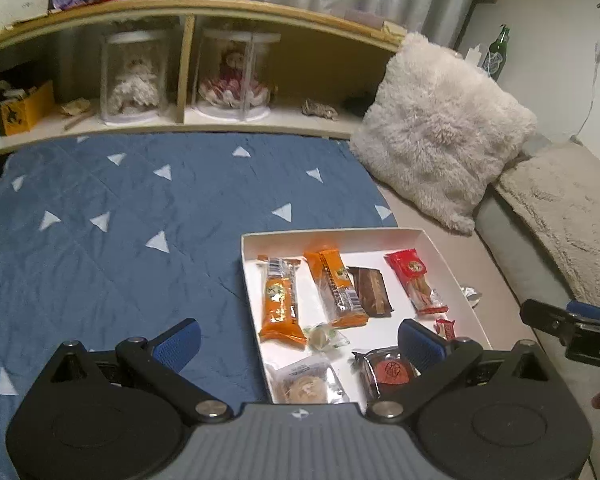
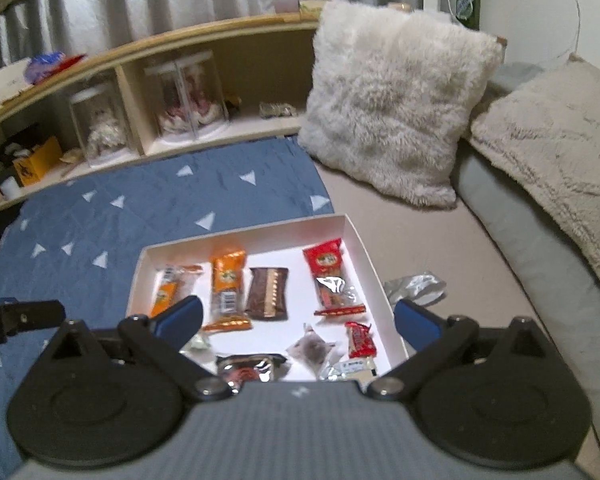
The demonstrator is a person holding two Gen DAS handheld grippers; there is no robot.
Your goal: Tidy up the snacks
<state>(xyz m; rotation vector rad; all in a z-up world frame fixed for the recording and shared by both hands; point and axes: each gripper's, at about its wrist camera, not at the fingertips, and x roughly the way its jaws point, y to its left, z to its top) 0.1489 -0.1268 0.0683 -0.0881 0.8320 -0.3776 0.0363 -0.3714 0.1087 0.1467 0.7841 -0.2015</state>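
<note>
Two big things fill the upper frame: a blue quilt [image 1: 120,216] on the left and a fluffy pillow [image 2: 396,104] on the right. Lower center sits a white box [image 2: 364,256] with the snacks inside it: orange bars [image 1: 280,304], a brown bar [image 2: 268,292], a red packet [image 2: 332,276]. Both the left gripper [image 1: 300,340] and the right gripper [image 2: 298,320] hover above with fingers released, grasping nothing.
</note>
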